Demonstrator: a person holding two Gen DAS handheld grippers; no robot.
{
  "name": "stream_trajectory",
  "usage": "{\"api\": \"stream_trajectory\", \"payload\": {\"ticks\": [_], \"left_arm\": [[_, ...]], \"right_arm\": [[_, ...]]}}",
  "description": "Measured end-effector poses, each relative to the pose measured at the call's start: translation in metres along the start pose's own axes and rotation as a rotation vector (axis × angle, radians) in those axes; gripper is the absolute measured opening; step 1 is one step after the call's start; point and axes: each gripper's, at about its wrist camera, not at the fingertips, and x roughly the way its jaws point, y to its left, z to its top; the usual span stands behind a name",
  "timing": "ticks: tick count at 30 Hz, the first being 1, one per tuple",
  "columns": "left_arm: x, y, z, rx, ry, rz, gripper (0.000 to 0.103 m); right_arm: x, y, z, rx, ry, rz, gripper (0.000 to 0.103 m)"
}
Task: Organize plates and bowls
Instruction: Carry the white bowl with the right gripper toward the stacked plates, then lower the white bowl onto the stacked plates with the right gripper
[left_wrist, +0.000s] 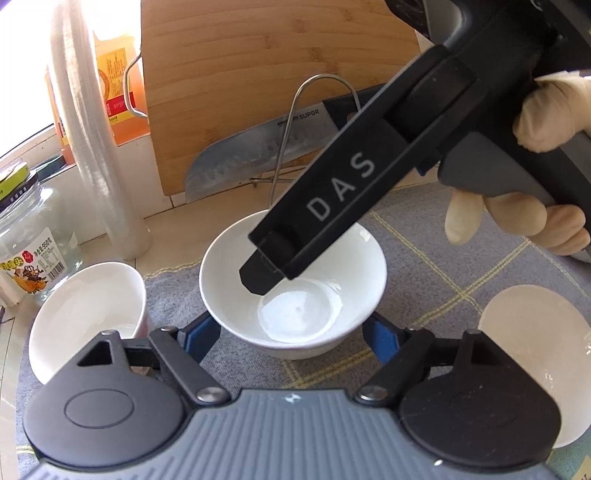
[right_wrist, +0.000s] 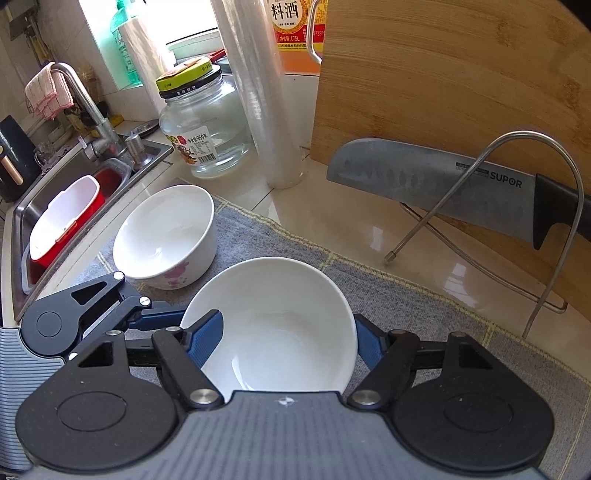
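- While both grippers work at one plain white bowl (left_wrist: 314, 258), it stands on a grey checked cloth (right_wrist: 424, 314) on the counter, in front of the wire rack (right_wrist: 532, 177).
- Appearance: glossy white glaze inside and out, no pattern visible, smooth round rim, flat circular floor, empty.
- Orientation: mouth up, base down on the cloth. It is round, so no long axis applies; any slight tilt cannot be judged through the fisheye.
- Right gripper (right_wrist: 288, 339): drawn in tight with the bowl between its blue fingers. The right wrist view shows one finger over the bowl's interior at the left and the other outside the right rim. From the left wrist view, a black finger reaches down into the bowl, with a gloved hand (left_wrist: 546, 114) on the grip.
- Left gripper (left_wrist: 290, 328): jaws part-spread, one blue finger on each side of the bowl's lower wall and seemingly against it. Whether the pads press cannot be told.
- Second bowl (right_wrist: 166, 229): white with a pink flower print low on its side, mouth up, just beside the first on the sink side, apart from it, on the same cloth.
- White dish (left_wrist: 532, 350): lies on the cloth at the opposite side, near the plain bowl.
- Background: a kitchen knife (right_wrist: 424, 177) rests in the rack against an upright bamboo cutting board (right_wrist: 443, 74); glass jar (right_wrist: 203, 125) beyond the flowered bowl.
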Motion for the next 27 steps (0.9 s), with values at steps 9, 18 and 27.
{"api": "stream_trajectory", "payload": {"ticks": [9,18,27], "left_arm": [[-0.033,-0.006,0.007,-0.001,0.014,-0.024,0.083],[-0.065,-0.02,0.012,0.005,-0.006,-0.038,0.083],[-0.078,-0.037,0.013,0.035,-0.021,-0.065,0.083]], "right_arm": [[-0.031,0.012,-0.007,0.019,-0.015,0.048,0.08],[-0.072,0.026,-0.02,0.002,-0.063,0.06,0.08],[-0.099,0.031,-0.038,-0.001,-0.086,0.039,0.08]]}}
